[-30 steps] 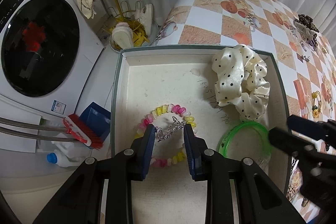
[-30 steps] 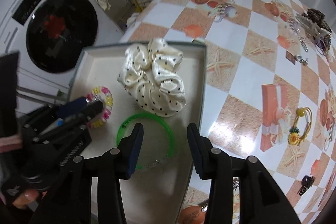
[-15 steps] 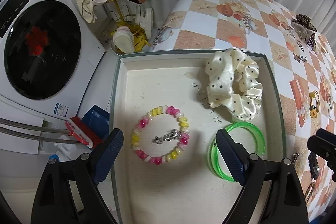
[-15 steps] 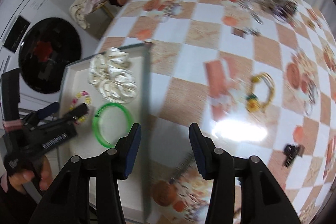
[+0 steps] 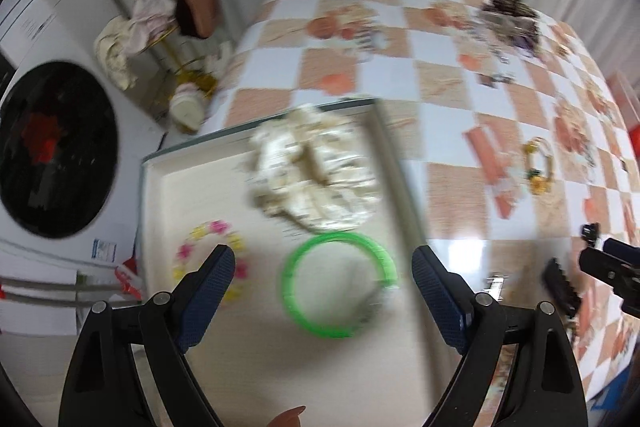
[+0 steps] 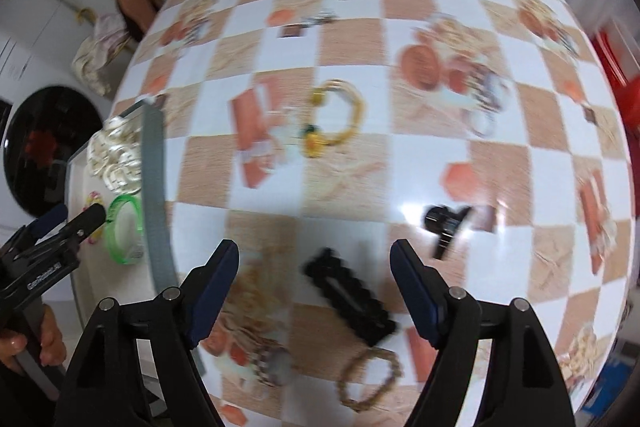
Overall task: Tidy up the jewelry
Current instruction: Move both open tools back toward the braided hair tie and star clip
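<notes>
Black clip next, tray already stocked

Black and scalloped, a long hair clip (image 6: 350, 301) lies on the checkered desk (image 6: 400, 39) between the fingers of the right tool (image 6: 314, 291), which gapes wide and holds nothing. Its long axis runs from near right to far left. A second ago this tool hung over the tray (image 5: 394, 163); now it has swung right, so the clip looks like the next pick. The left tool (image 5: 323, 293), closed around the silver chain a second ago, now stands open and empty above the green bangle (image 5: 340, 287). Left of it lies the beaded bracelet (image 5: 208, 259), farther back the cream scrunchie (image 5: 312, 179).
</notes>
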`<state>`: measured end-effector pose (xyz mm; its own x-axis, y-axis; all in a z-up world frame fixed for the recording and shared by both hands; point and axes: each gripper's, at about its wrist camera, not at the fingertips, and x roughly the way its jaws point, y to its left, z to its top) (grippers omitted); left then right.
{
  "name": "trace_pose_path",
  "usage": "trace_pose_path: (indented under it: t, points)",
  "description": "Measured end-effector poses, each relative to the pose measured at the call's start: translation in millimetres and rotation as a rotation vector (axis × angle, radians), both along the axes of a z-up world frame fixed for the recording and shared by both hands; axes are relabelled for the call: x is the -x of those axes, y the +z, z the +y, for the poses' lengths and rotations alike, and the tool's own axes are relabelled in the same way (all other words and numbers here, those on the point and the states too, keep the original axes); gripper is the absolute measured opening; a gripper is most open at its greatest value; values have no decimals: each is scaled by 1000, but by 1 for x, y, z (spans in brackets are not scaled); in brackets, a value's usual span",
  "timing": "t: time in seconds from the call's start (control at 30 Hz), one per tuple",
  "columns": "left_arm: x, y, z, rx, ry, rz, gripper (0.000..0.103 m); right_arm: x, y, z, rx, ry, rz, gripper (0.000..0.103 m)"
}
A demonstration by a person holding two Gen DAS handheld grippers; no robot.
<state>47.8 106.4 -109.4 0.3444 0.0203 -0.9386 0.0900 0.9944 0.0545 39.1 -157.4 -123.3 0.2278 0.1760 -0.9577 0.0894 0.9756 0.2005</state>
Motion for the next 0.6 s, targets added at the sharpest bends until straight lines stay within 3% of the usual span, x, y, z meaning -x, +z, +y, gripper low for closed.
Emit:
trace_pose_path:
  t: [0.33,0.6]
  points:
    - [12,-1,-79,18,-222,41,94,30,-11,-52,8,-95,58,81]
    - [22,-19,-106,22,-304,119,94,58,-20,-65,12,-117,99,81]
